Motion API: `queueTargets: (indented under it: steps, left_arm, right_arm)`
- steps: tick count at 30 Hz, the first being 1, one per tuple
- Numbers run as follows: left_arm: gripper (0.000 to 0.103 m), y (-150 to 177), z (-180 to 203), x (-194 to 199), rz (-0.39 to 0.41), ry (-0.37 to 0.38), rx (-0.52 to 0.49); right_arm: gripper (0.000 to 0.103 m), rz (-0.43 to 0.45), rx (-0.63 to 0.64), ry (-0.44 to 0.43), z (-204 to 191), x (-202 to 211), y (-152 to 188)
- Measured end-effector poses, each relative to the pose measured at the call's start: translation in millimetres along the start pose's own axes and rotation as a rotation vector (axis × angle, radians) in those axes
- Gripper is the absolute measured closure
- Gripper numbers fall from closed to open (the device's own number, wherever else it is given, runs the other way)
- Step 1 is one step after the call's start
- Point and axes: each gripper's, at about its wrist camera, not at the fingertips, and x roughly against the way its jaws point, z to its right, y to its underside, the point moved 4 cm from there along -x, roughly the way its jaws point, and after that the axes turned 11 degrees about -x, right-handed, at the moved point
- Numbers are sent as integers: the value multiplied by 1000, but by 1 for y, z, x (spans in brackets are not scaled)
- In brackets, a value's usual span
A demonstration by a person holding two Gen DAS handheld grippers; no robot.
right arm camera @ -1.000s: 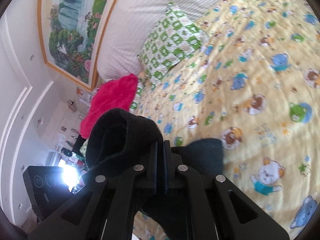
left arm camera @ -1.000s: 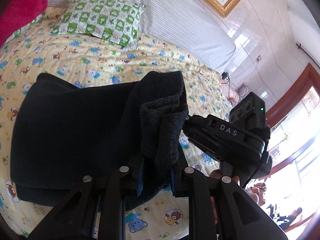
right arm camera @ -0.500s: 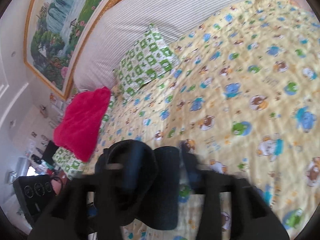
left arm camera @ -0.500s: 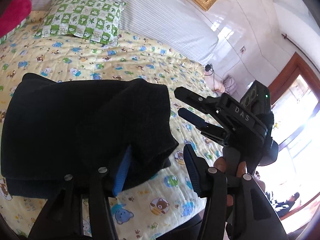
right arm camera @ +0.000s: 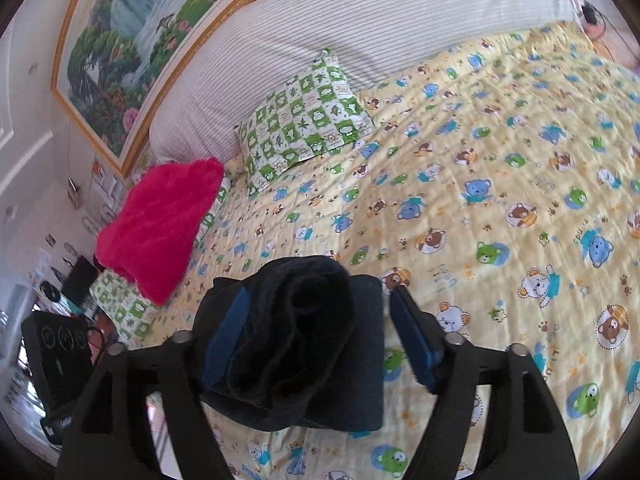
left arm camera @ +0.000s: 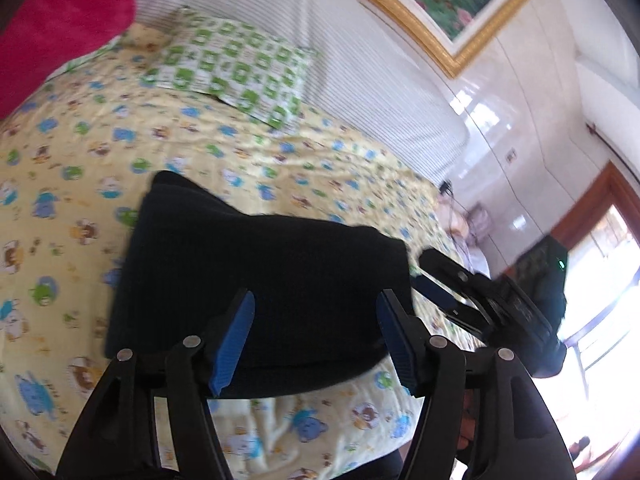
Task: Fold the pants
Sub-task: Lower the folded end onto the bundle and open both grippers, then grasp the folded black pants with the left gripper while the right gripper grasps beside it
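Pants, dark and folded into a thick bundle, lie on the cartoon-bear bed cover, with the left gripper and right gripper each opening, jaws spread wide around the cloth, pads pressing on nothing

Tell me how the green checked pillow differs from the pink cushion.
The green checked pillow is patterned in green and white squares; the pink cushion is plain bright pink. The pillow looks flat and smooth, the cushion plump and fuzzy. The pillow lies against the striped headboard, the cushion nearer the bed's side edge. Both rest on the bear-print bedspread.
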Motion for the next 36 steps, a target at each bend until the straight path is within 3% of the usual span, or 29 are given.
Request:
queueTargets:
  steps: [8,16,24,36]
  left_arm:
    - [38,-4,-48,17,33,-75,83]
    - [37,5,-77,13,5,-108,125]
    - [36,14,-88,1,-37,-118,149]
    - [34,23,-96,-23,-98,-131,170]
  right_arm:
    - [18,-28,55,41,-12,-8,14]
    - [18,-61,29,70,0,-16,24]
    - [18,-67,-5,125,24,-20,28]
    - [18,-99,-44,90,40,-28,34]
